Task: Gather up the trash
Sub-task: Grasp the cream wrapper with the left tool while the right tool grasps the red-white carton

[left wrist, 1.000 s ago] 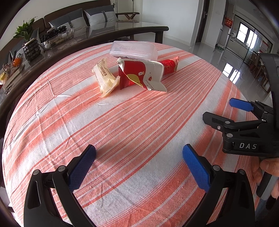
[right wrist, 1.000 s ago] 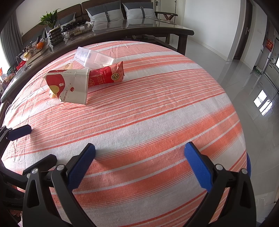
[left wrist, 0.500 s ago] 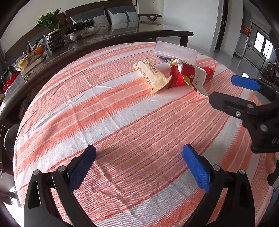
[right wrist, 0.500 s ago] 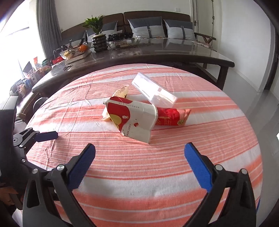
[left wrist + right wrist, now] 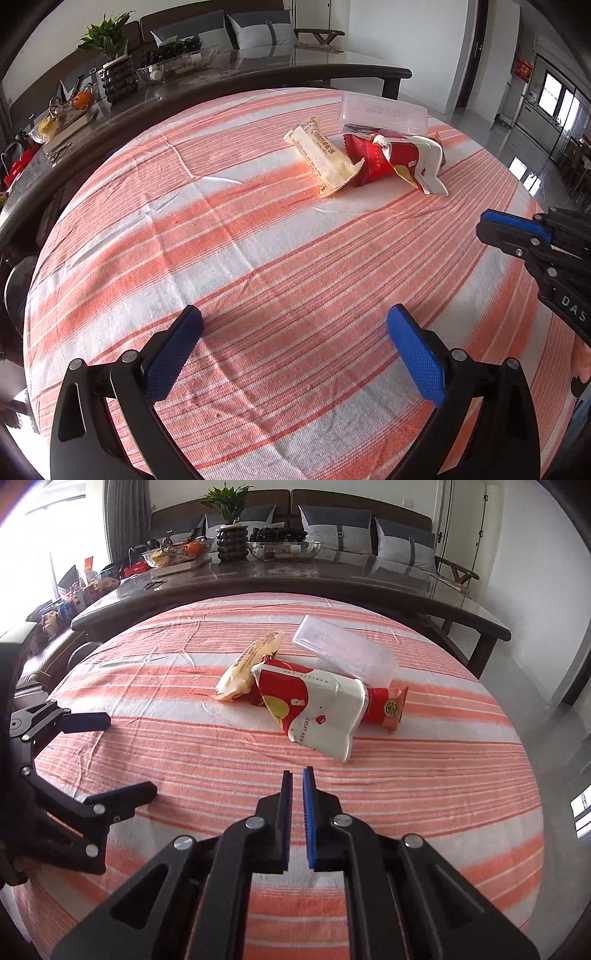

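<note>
The trash sits in one small heap toward the far side of the striped tablecloth (image 5: 229, 236), well ahead of both tongs: a flattened red-and-white carton (image 5: 317, 709), a red snack wrapper (image 5: 386, 709) tucked under it, a pale yellow wrapper (image 5: 247, 664) lying against the carton's left edge, and a clear plastic box (image 5: 343, 651) behind them, its near edge seeming to rest on the red wrapper. The left gripper (image 5: 295, 343) hovers over bare cloth with its blue pads spread wide and nothing between them; the right gripper (image 5: 297, 805) points at the heap with its pads drawn almost together, only a thin gap left, and it too holds nothing. To begin well, the right tongs would likely need to spread again before closing in, since the carton's near corner is the closest thing to grab. The carton looks like stiff, creased card that should take a pinch on one edge; the two wrappers are thin, crinkly film, likely slippery and best caught at a crimped end. The box is smooth, rigid and see-through, so a grip across a wall seems safer than on the flat top. Lifting the top pieces first should avoid dragging the rest, as the woven cloth wrinkles easily.
</note>
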`<state>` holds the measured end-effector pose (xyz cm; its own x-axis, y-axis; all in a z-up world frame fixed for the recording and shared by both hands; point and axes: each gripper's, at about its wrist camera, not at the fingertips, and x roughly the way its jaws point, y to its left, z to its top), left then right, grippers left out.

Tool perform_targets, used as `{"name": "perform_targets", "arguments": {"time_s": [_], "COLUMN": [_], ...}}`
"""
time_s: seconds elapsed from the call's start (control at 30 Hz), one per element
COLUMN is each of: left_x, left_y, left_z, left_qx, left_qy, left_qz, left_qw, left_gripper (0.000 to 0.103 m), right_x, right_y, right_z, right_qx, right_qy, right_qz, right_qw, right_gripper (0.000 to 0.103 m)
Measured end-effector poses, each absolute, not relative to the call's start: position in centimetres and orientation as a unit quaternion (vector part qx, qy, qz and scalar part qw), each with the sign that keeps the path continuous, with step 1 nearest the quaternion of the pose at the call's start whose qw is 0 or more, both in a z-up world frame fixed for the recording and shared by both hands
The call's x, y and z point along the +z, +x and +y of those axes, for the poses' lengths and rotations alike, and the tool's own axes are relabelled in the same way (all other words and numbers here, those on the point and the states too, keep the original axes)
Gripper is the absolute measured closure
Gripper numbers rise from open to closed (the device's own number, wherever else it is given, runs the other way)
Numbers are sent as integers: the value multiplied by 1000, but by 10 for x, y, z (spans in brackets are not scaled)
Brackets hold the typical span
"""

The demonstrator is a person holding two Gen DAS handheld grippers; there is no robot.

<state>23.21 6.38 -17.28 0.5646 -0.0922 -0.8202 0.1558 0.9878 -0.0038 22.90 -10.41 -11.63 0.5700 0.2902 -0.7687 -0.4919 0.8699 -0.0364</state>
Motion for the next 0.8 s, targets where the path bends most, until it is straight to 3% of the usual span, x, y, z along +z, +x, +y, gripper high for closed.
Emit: {"name": "perform_targets", "arguments": {"time_s": [0.17, 0.23, 0.27, 0.3, 0.53, 0.63, 0.8], "left_x": [-172, -167, -164, -160, -141, -152, -160], "left_y": [235, 245, 254, 264, 346, 371, 379], "left_z": [66, 72, 75, 80, 81, 63, 53], "left_qx": [-78, -106, -112, -113, -94, -72, -39], "left_qy": [29, 1, -18, -38, -132, -122, -133], "left_qz": [461, 457, 456, 454, 449, 477, 479], "left_qw": [884, 883, 883, 883, 879, 868, 867], "left_gripper": [4, 4, 4, 4, 7, 16, 20], "right_x": [-115, -116, -115, -116, -124, -124, -126], "right_y": [185, 174, 169, 165, 162, 160, 160], "right_z": [-141, -154, -159, -162, -162, -161, -165], "right_qx": [225, 217, 214, 213, 215, 213, 214], "right_qy": [-104, -77, -59, -44, -11, -13, -6], "right_qz": [416, 414, 408, 401, 398, 394, 394], "right_qw": [875, 881, 886, 890, 892, 894, 894], "right_gripper": [96, 69, 36, 30, 31, 31, 31]}}
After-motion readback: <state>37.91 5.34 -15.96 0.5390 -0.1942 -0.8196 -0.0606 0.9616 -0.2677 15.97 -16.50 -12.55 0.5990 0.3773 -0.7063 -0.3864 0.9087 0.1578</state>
